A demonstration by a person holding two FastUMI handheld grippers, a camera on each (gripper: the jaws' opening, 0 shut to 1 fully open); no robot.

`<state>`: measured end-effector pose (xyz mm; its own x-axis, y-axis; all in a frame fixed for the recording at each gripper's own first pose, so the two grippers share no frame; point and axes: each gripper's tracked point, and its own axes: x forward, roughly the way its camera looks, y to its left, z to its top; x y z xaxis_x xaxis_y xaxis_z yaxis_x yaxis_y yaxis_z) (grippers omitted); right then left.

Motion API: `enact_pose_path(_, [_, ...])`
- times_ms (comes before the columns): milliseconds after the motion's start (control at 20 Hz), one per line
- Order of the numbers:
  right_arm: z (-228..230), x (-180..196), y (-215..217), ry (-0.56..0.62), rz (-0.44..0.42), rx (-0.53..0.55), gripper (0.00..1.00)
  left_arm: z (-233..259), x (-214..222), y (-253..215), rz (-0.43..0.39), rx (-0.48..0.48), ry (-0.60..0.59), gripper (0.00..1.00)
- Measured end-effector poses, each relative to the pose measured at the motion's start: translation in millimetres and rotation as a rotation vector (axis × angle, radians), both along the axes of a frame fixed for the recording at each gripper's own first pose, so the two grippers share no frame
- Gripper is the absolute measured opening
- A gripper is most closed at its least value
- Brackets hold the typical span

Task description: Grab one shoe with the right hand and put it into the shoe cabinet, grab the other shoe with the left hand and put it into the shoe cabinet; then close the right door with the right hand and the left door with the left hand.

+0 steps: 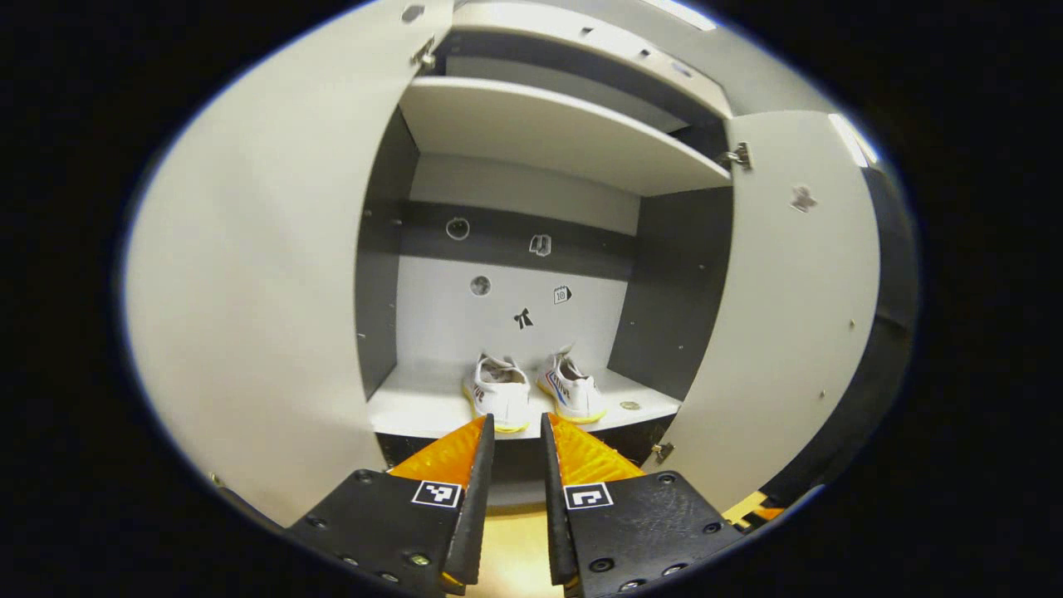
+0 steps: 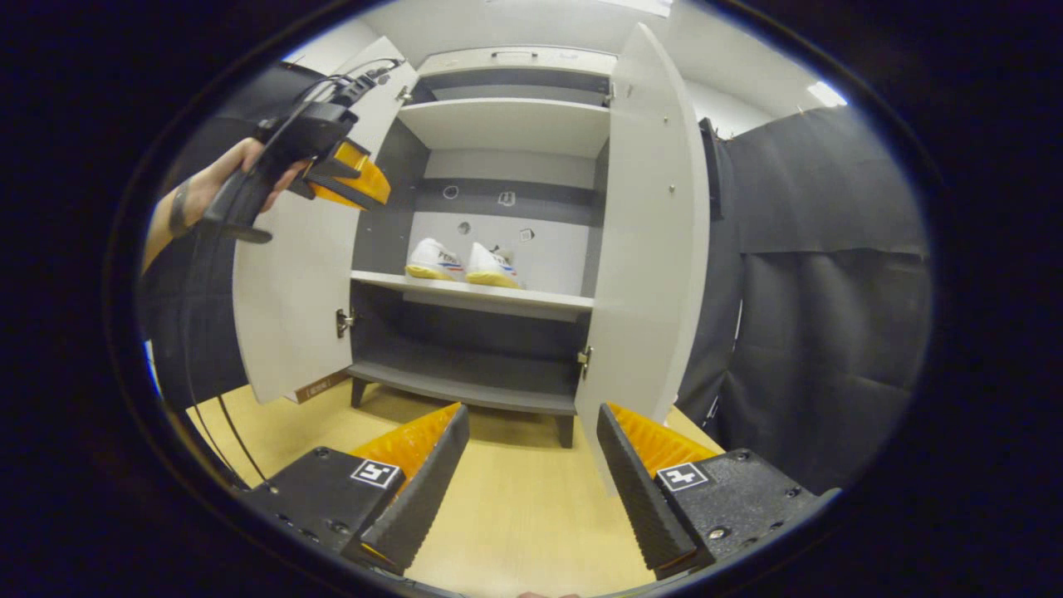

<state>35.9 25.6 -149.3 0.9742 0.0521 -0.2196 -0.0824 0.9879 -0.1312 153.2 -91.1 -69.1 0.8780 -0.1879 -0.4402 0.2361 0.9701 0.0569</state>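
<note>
both tools (image 1: 516,432) empty, shoes (image 1: 531,390) shelved

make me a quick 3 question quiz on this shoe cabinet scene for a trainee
1. True or false: both shoes sit on the same cabinet shelf.
2. Which cabinet doors stand open? A) left only B) right only C) both
3. Fill in: the right gripper has its fingers spread and holds ____.

Key:
1. True; the pair rests side by side on the middle shelf.
2. C; the left door and right door are both swung out.
3. Nothing; the left gripper is empty too.
</note>
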Motion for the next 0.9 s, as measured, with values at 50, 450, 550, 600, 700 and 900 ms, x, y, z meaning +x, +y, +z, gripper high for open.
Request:
enact_pose_path(50, [2.6, -0.9, 4.1, -0.002, 0.009, 0.002, 0.98, 2.7, -21.4, 8.5, 0.026, 0.020, -0.045, 0.31])
enact_pose_path(450, [9.0, -27.2, 33.7, -0.002, 0.061, 0.019, 0.98, -54.8, -159.5, 36.3, 0.158, 0.036, -0.164, 0.32])
enact_pose_path(550, [12.8, -32.9, 34.9, -0.017, 0.049, 0.034, 0.98, -67.6, -179.3, 31.4, 0.150, 0.051, -0.178, 0.37])
enact_pose_path(600, [13.5, -35.4, 36.2, -0.023, 0.047, 0.037, 0.98, -72.0, -189.2, 25.1, 0.134, 0.053, -0.186, 0.40])
enact_pose_path(700, [14.0, -39.4, 35.4, -0.024, 0.043, 0.031, 0.97, -79.9, -203.5, 15.3, 0.119, 0.061, -0.177, 0.52])
enact_pose_path(900, [20.2, -51.7, 26.9, -0.045, 0.021, 0.047, 0.98, -90.3, -216.5, 11.0, 0.126, 0.034, -0.153, 0.67])
